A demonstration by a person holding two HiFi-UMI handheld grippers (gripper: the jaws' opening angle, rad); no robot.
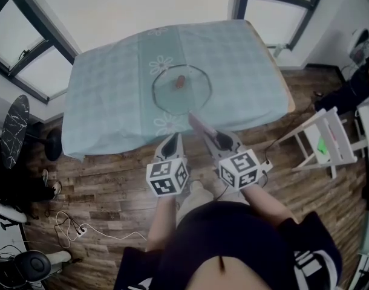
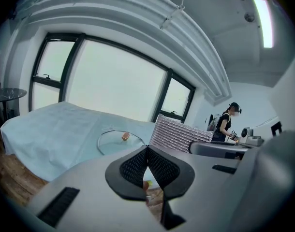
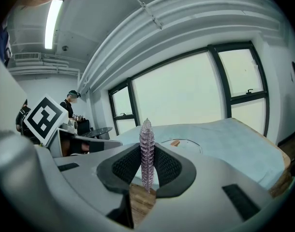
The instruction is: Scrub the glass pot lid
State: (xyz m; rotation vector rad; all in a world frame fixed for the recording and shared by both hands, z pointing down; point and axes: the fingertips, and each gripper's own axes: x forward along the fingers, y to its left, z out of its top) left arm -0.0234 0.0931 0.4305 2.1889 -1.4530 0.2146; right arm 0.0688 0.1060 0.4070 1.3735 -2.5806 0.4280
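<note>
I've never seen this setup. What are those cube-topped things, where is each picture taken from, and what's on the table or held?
No robot here: a person holds a two-jaw gripper in each hand; the marker cubes belong to them. One picture looks down from the person's head; the other two ride on the grippers. On the cloth-covered table lies the glass pot lid. The right gripper is shut on a ribbed pinkish scrubbing pad; the left gripper is shut, empty.

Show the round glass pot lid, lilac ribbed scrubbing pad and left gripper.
Round glass pot lid [image 1: 181, 95]: head view, glass near its centre.
Lilac ribbed scrubbing pad [image 3: 147, 146]: right gripper view, its upright edge.
Left gripper [image 2: 147, 151]: left gripper view, between its fingertips.
</note>
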